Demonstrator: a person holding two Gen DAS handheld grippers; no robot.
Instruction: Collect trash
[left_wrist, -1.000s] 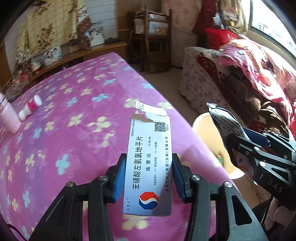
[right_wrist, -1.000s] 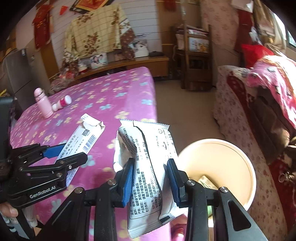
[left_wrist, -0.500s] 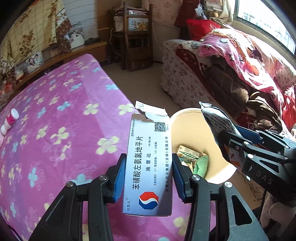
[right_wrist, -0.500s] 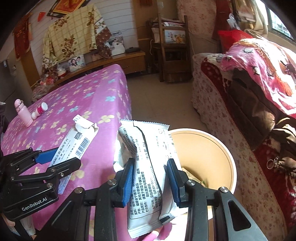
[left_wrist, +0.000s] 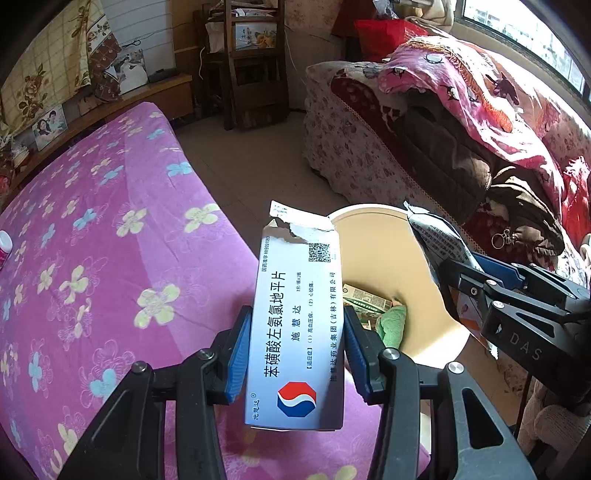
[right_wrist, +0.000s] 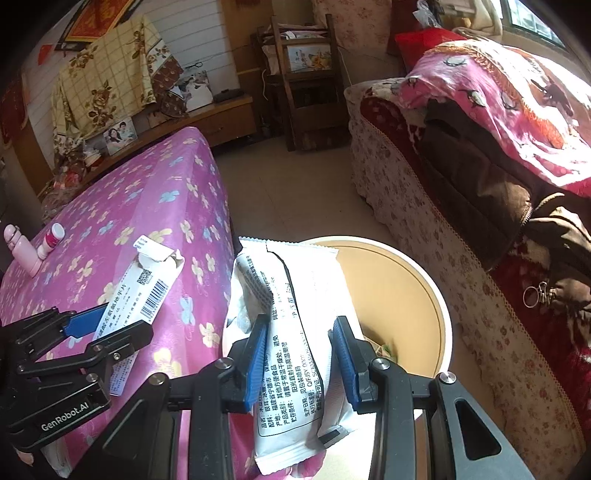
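Observation:
My left gripper (left_wrist: 297, 350) is shut on a torn white medicine box (left_wrist: 295, 325) with a red and blue logo, held at the table's right edge beside the cream trash bin (left_wrist: 373, 243). The box also shows in the right wrist view (right_wrist: 136, 291), in the left gripper (right_wrist: 103, 328). My right gripper (right_wrist: 301, 360) is shut on a white snack wrapper (right_wrist: 291, 321), held over the bin's near left rim (right_wrist: 439, 306). The wrapper (left_wrist: 437, 240) and right gripper (left_wrist: 476, 275) show at the right of the left wrist view. Paper scraps and a green item (left_wrist: 391, 325) lie in the bin.
A table with a purple flowered cloth (left_wrist: 110, 258) lies left of the bin. A pink bottle (right_wrist: 22, 251) and a small white and pink bottle (right_wrist: 50, 240) lie at its far left. A sofa with blankets (right_wrist: 480, 155) stands right of the bin. A wooden shelf (right_wrist: 303, 77) stands behind.
Both grippers have moved right, off the table toward the bin, each still holding its item. The bin's inside now shows in both views.

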